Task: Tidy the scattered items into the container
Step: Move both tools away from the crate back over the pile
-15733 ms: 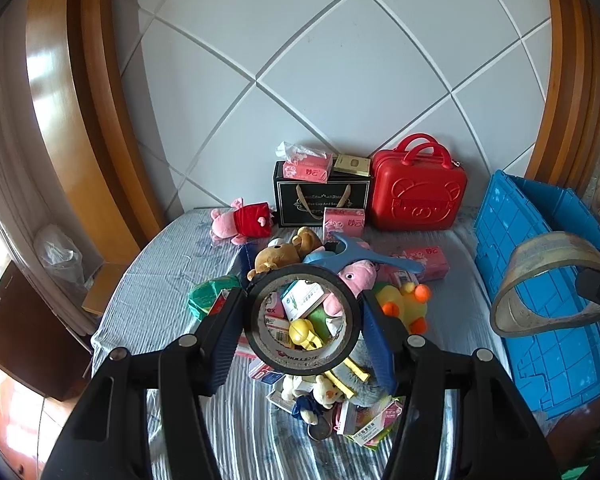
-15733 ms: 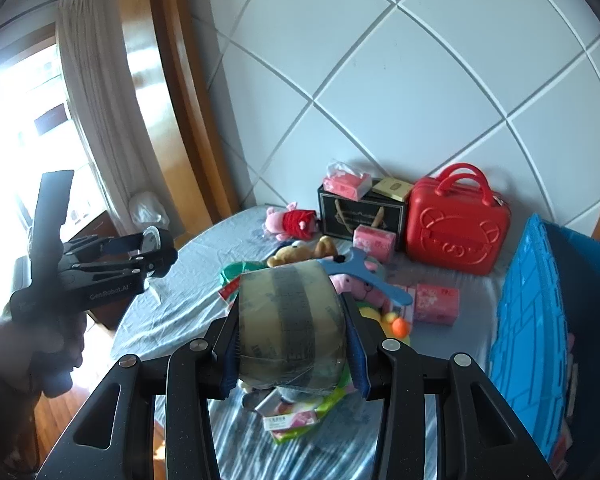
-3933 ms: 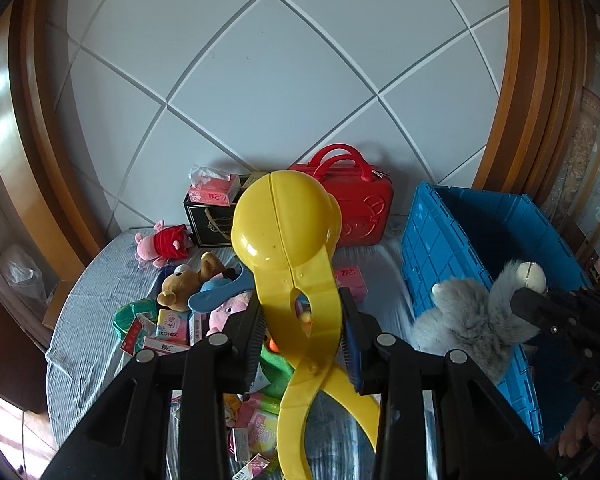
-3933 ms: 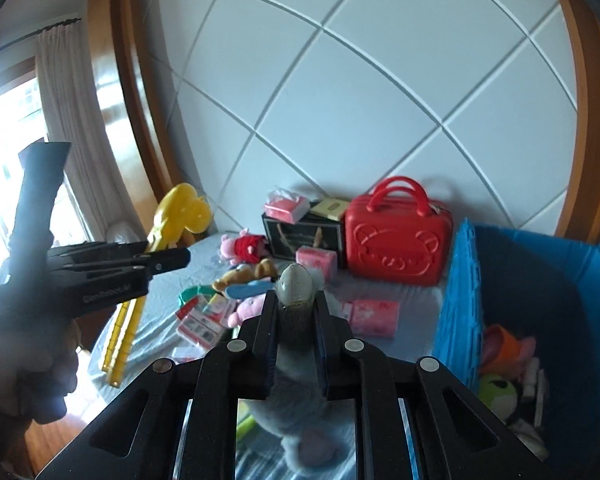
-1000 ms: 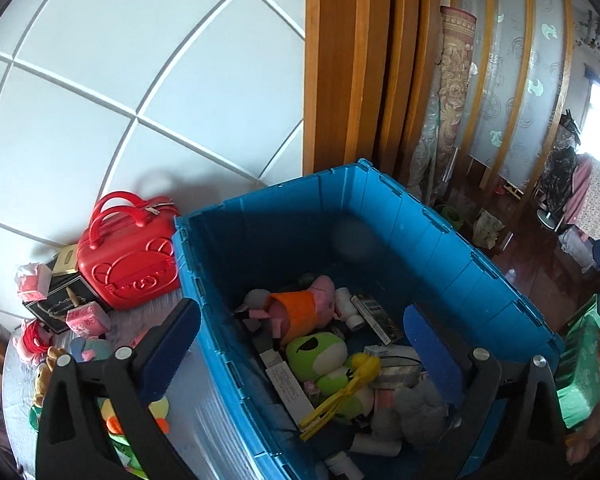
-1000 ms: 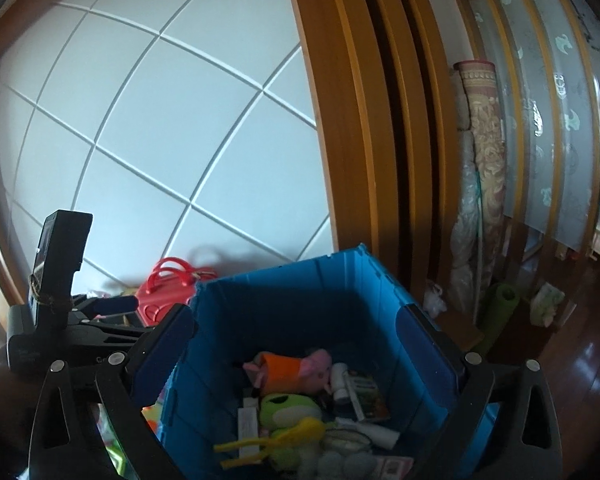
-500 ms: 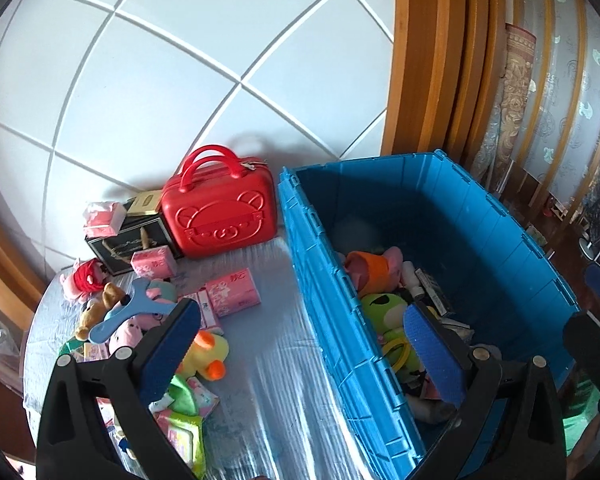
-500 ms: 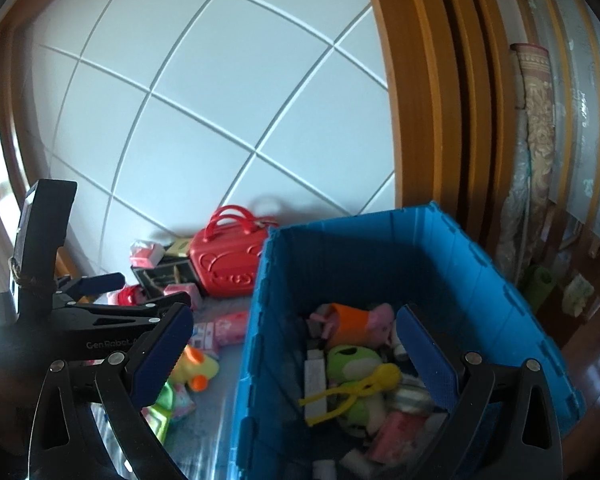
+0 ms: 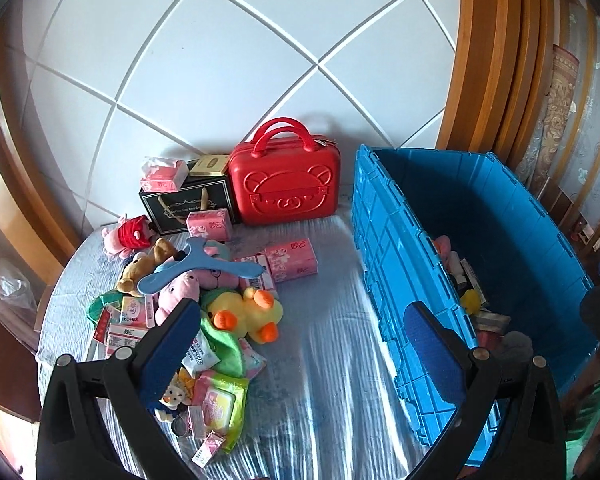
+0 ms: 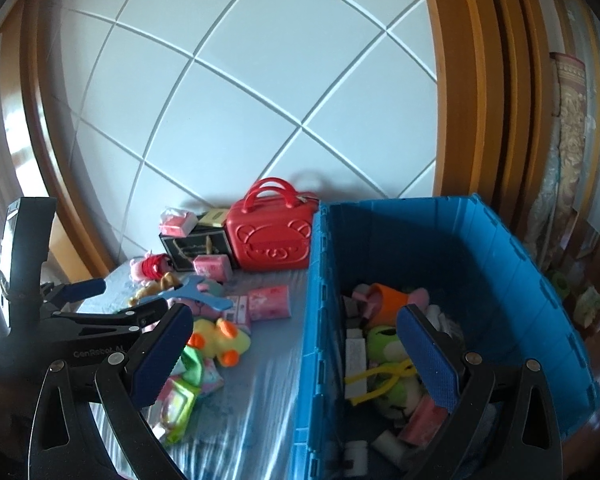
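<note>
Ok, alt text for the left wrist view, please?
The open, empty left gripper hangs over a cloth-covered table, between a toy pile with a yellow duck on its left and a blue crate on its right. A red case stands against the wall.

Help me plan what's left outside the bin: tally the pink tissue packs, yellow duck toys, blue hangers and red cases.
pink tissue packs: 3
yellow duck toys: 1
blue hangers: 1
red cases: 1
Total: 6
</note>
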Demonstrator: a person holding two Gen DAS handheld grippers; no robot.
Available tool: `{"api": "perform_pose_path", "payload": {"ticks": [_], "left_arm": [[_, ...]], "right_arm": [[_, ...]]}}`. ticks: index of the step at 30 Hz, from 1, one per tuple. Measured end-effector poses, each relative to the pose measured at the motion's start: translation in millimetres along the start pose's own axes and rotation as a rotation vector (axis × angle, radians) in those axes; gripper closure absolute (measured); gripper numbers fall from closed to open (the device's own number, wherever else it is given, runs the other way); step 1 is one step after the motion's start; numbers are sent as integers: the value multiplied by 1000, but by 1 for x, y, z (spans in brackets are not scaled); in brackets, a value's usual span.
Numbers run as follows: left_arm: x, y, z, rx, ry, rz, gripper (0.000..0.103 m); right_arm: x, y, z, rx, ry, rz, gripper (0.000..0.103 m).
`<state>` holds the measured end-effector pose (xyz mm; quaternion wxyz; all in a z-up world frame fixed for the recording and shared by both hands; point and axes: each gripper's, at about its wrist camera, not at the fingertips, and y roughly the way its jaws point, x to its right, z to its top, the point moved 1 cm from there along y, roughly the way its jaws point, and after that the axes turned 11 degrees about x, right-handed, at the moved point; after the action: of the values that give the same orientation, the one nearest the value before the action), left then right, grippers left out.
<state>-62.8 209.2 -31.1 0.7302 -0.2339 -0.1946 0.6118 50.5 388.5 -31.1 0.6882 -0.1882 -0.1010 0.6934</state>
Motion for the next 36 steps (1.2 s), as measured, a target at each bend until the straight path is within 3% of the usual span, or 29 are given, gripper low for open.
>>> {"api": "perform_pose_path", "payload": {"ticks": [24,36], "left_arm": [[-110,-31,-38,-26,-37,93,0],[-135,-51,-43,-22,-48,91,0]], "right_arm": [[-101,-8,-24,-95,-52,-5,0],[-117,-34,-24,-97,-54,-34,0]]}}
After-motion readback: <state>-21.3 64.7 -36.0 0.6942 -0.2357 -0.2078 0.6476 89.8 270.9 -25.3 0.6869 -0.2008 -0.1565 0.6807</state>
